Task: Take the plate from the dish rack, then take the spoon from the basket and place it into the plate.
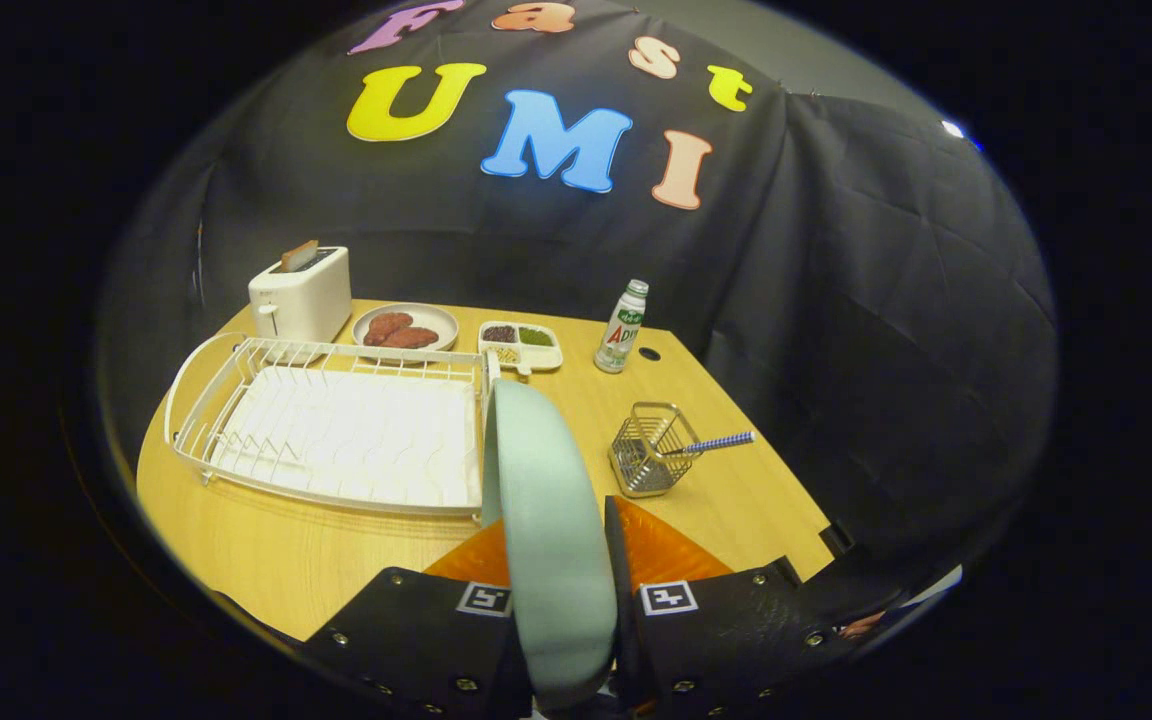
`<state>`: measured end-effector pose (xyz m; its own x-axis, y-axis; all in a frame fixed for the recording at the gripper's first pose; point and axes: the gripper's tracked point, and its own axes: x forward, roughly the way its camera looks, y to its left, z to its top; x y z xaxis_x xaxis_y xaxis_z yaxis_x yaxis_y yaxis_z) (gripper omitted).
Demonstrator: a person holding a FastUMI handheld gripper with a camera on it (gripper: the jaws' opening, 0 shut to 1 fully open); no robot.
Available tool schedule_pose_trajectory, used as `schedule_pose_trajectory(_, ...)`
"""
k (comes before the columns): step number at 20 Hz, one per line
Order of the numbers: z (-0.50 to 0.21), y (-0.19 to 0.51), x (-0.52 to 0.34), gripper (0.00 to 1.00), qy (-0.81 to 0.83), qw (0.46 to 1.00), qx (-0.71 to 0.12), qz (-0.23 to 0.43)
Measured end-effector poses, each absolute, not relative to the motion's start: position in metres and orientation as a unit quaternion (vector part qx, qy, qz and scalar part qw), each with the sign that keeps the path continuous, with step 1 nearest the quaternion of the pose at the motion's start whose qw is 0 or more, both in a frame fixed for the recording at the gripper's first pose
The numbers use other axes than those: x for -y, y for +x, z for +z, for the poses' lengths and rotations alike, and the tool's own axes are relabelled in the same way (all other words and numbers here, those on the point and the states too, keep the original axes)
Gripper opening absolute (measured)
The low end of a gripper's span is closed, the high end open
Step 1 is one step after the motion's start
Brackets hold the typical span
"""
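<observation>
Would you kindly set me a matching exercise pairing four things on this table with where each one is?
Things:
1. plate
2. spoon
3. toaster
4. bottle

Places:
A. at the far corner, behind the dish rack
B. standing on edge, gripped between the fingers
C. in the wire basket, handle sticking out
D. upright beside the divided snack tray

Pairs: 1-B, 2-C, 3-A, 4-D
</observation>
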<state>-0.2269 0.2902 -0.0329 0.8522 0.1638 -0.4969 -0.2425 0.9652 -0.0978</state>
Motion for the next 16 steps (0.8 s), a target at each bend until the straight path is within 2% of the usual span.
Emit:
schedule_pose_trajectory(7,-0.089,-0.246,-0.306,0.30,-0.040,0.932,-0.315,0.173)
schedule_pose_trajectory(12,-0.104,-0.245,-0.312,0.31,0.017,0.919,-0.340,0.198)
schedule_pose_trajectory(16,-0.116,-0.251,-0.336,0.31,0.084,0.889,-0.371,0.255)
